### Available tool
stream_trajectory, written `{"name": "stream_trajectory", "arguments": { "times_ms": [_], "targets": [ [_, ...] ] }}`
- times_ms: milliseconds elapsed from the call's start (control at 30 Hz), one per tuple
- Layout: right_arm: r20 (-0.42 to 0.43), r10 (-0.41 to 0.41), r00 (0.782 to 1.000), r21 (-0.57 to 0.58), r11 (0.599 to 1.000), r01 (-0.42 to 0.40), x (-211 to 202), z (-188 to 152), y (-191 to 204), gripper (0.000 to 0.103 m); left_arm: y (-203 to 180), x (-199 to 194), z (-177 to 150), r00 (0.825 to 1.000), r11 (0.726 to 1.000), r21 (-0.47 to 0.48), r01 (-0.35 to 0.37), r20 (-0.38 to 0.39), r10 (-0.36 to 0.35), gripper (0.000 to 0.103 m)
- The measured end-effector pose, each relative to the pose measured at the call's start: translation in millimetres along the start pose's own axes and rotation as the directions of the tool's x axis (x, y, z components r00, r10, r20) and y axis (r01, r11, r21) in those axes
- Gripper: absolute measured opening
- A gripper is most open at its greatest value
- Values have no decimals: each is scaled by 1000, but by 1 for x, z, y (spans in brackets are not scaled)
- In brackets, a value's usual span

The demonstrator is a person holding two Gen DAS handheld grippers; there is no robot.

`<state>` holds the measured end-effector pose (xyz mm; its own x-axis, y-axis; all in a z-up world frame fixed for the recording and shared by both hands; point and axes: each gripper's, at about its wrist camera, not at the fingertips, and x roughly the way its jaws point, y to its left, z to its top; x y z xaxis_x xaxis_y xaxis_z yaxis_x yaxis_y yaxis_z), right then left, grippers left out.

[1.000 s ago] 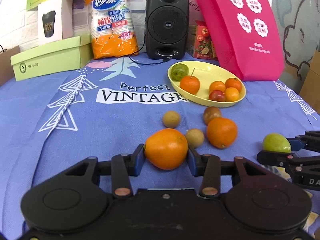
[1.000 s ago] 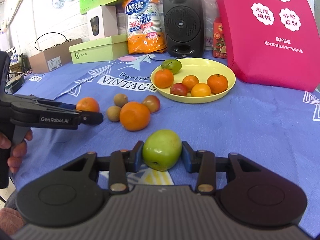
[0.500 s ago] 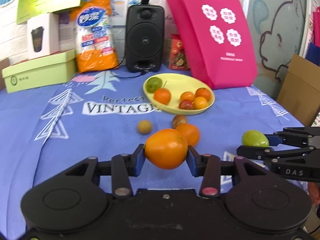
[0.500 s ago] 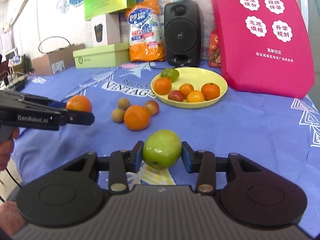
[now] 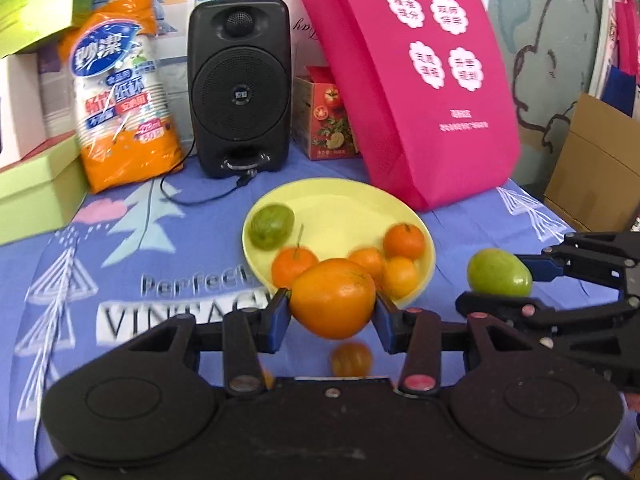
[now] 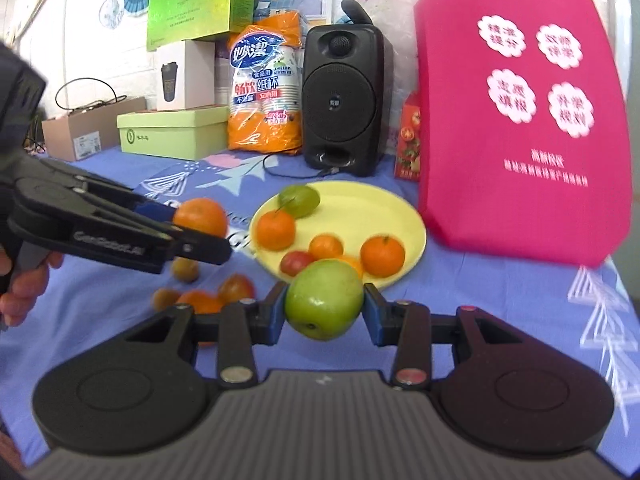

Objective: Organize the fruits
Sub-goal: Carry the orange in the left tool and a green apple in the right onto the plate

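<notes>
Left gripper (image 5: 332, 307) clamps the orange (image 5: 332, 298) — right gripper (image 6: 324, 307) clamps the green apple (image 6: 324, 300)

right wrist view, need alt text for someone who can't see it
The right gripper holds a green apple in the air before a yellow plate of small fruit on a blue cloth. At left, the left gripper holds an orange; a black speaker and pink bag stand behind.

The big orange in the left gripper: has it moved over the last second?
Yes. The big orange, clamped in the left gripper, has gone forward toward the yellow plate, which looms larger and nearer now.
</notes>
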<state>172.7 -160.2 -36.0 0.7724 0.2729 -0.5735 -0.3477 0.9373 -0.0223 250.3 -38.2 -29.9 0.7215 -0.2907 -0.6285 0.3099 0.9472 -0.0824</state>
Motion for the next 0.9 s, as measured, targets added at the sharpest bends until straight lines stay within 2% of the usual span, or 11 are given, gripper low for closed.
{"name": "stream_trajectory", "arguments": {
  "times_ms": [300, 433, 500, 533, 567, 700, 833, 900],
  "targets": [
    [-29, -20, 999, -55, 998, 18, 63, 39, -11, 39, 17, 68, 66, 998, 995, -88, 48, -43, -51, 43],
    [-45, -29, 999, -60, 998, 26, 89, 47, -15, 39, 17, 102, 84, 995, 996, -82, 32, -94, -39, 44],
    [-60, -29, 998, -54, 998, 26, 100, 50, -17, 39, 19, 114, 87, 993, 995, -100, 26, -111, -37, 48],
    [-59, -30, 998, -57, 998, 27, 102, 49, -17, 39, 21, 116, 87, 993, 994, -106, 17, -114, -29, 56],
    [-54, -34, 998, -61, 998, 30, 103, 49, -16, 39, 22, 117, 87, 993, 994, -111, 7, -113, -20, 63],
    [-44, -40, 998, -64, 997, 37, 96, 45, -16, 43, 24, 103, 77, 997, 993, -120, 5, -81, -15, 64],
    [-41, -42, 998, -54, 998, 39, 80, 36, -17, 46, 35, 75, 61, 999, 989, -147, 1, -52, -9, 74],
    [-43, -48, 998, -59, 997, 46, 73, 30, -16, 46, 40, 60, 53, 999, 988, -156, -3, -40, -3, 75]
  ]
}}
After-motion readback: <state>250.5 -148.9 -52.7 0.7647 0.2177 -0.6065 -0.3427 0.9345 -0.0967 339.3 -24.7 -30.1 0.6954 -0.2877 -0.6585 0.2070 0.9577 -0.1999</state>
